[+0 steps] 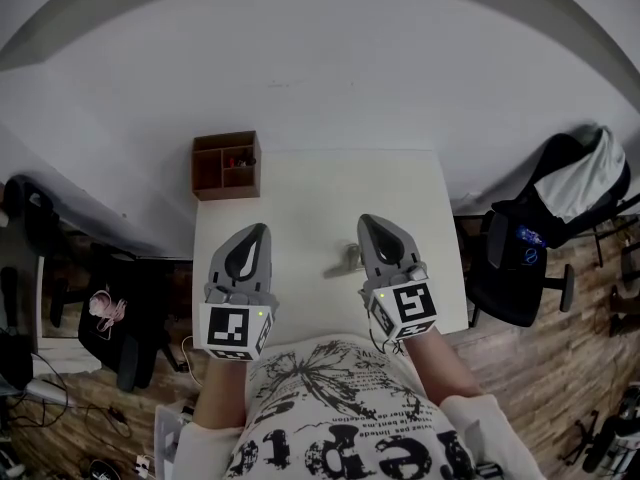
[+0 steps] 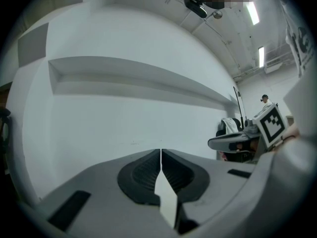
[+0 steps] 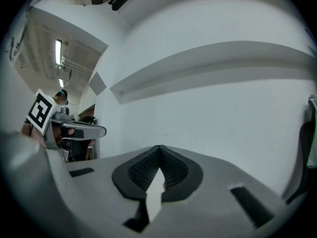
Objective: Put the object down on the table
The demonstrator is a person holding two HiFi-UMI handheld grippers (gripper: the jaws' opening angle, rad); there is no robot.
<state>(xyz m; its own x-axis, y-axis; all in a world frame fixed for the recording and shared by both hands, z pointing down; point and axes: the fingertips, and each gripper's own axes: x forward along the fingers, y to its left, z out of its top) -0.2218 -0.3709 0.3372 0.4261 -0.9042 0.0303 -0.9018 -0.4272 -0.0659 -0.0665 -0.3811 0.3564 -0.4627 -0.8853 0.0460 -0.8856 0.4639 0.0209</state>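
In the head view a small pale grey object (image 1: 346, 260) lies on the white table (image 1: 310, 193), just left of my right gripper (image 1: 366, 221); what it is I cannot make out. That gripper is shut and holds nothing, pointing level toward the wall. My left gripper (image 1: 259, 230) hovers further left, also shut and empty. In the left gripper view the jaws of the left gripper (image 2: 161, 150) meet in a thin line, and the right gripper (image 2: 233, 142) shows at the side. The right gripper view shows the right gripper (image 3: 159, 147) closed likewise. Neither gripper view shows the object.
A brown wooden organiser box (image 1: 226, 164) with small items stands at the table's back left corner. A black office chair with a jacket (image 1: 560, 203) is to the right, and another chair (image 1: 110, 318) and cables to the left. A white wall rises behind the table.
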